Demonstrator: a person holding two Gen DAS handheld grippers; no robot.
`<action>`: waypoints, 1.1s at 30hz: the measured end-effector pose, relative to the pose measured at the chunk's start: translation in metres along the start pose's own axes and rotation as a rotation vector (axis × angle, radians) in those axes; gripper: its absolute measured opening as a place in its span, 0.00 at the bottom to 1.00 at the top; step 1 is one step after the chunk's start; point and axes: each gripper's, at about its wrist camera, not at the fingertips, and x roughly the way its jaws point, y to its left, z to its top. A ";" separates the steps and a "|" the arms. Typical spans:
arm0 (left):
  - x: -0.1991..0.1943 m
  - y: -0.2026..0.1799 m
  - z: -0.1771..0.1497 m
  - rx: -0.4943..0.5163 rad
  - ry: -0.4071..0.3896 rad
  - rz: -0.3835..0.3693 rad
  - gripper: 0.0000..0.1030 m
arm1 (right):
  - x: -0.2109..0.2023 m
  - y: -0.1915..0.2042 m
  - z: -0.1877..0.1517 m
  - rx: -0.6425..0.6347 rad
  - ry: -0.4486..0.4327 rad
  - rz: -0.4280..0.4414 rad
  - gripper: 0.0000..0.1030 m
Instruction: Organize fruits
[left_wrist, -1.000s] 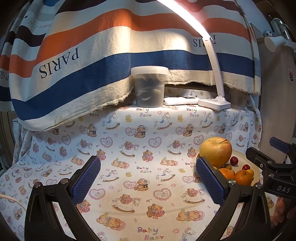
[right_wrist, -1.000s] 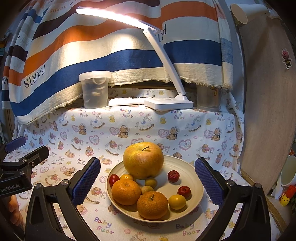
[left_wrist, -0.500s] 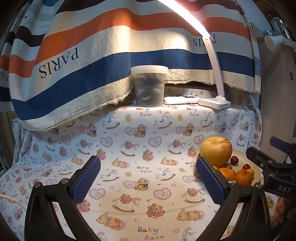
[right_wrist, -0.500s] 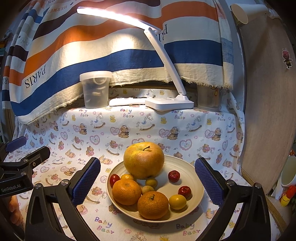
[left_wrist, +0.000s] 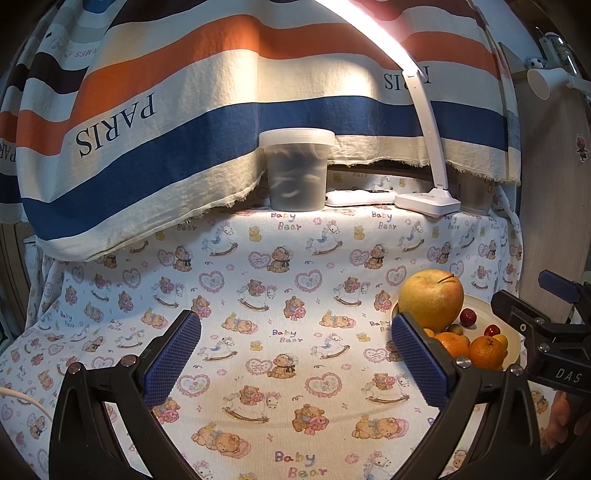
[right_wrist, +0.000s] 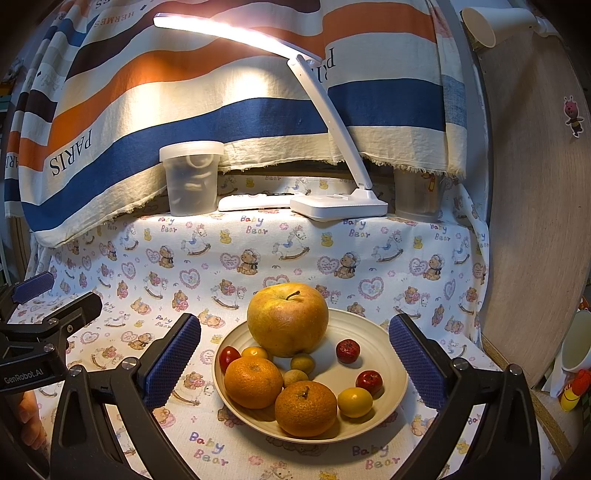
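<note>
A cream plate (right_wrist: 384, 332) sits on the bear-print cloth and holds a big yellow apple (right_wrist: 287, 318), two oranges (right_wrist: 253, 381) (right_wrist: 306, 407), and several small red, yellow and green fruits. My right gripper (right_wrist: 294, 360) is open and empty, its jaws wide on either side of the plate. My left gripper (left_wrist: 293, 360) is open and empty over bare cloth, left of the plate (left_wrist: 513, 341); the apple (left_wrist: 430, 300) shows just past its right finger.
A lidded plastic tub (right_wrist: 191, 177), a white remote (right_wrist: 255, 202) and a lit desk lamp (right_wrist: 338, 205) stand along the back under a striped cloth. A wooden panel (right_wrist: 535, 206) walls the right side. A white cup (right_wrist: 578, 347) sits at far right.
Both views shift very slightly; the grippers stay open and the fruits have not moved.
</note>
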 end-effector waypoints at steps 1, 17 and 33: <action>0.000 0.000 0.000 0.000 0.001 0.000 1.00 | 0.000 0.000 0.000 0.000 0.000 0.000 1.00; 0.001 0.000 0.000 0.004 0.008 -0.004 1.00 | 0.000 0.000 0.000 0.000 0.000 0.000 1.00; 0.002 -0.001 0.000 0.005 0.011 -0.003 1.00 | 0.001 0.000 0.000 0.000 0.001 0.001 1.00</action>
